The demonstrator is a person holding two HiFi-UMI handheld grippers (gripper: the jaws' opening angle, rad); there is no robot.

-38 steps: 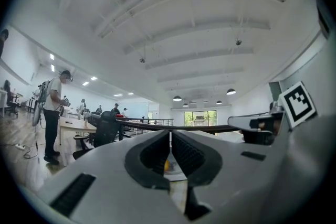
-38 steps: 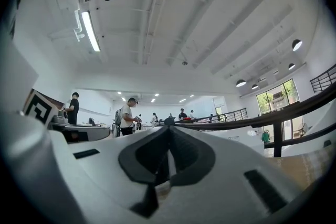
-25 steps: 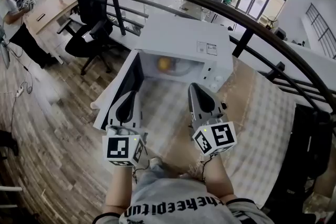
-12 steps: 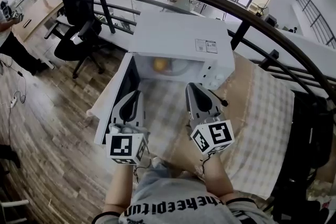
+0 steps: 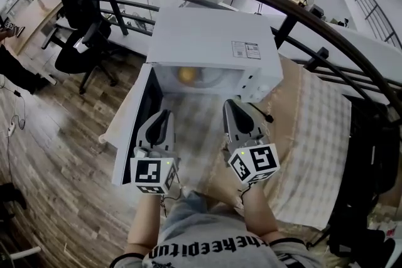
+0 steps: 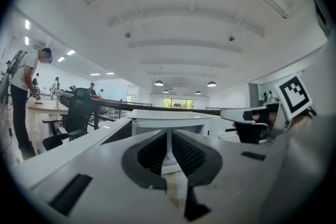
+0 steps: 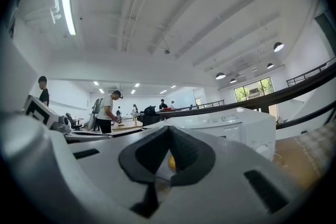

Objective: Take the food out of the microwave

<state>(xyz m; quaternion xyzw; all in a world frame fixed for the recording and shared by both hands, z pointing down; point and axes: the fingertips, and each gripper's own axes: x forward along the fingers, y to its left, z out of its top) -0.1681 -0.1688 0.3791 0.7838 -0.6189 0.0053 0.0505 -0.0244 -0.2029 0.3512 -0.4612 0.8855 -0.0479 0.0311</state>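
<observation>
1. The left gripper (image 6: 168, 132) has its jaws pressed together, and nothing is between them. Its dark pads (image 6: 190, 152) have little ridges and look like rubber.
2. The right gripper (image 7: 168, 128) is closed at the tips too, and it holds nothing. Through the small hole behind its tips you can see the food (image 7: 171, 163), far off and not touched.
3. The food (image 5: 186, 75) is a small, round, yellow thing. It is still inside the microwave (image 5: 213, 41), near the back and a bit to the left. It seems to sit on a pale round plate.
4. What has changed: a second ago the microwave looked smaller and farther off. Now both grippers are lower and point flat at the open front. The left gripper (image 5: 164, 115) is by the door and the right gripper (image 5: 231, 103) is near the knobs. Both stay closed the whole time.
5. I think this is just the reaching part. The jaws must open before they can grab, so the job has hardly started.
6. The microwave is a smooth, white box with hard corners. Its door (image 5: 132, 128) swings out to the left, with a dark window in it.
7. Under it lies a soft cloth (image 5: 314, 135) with small squares. A dark curved rail (image 5: 295, 6) runs behind, and the floor (image 5: 56, 154) is wood planks.
</observation>
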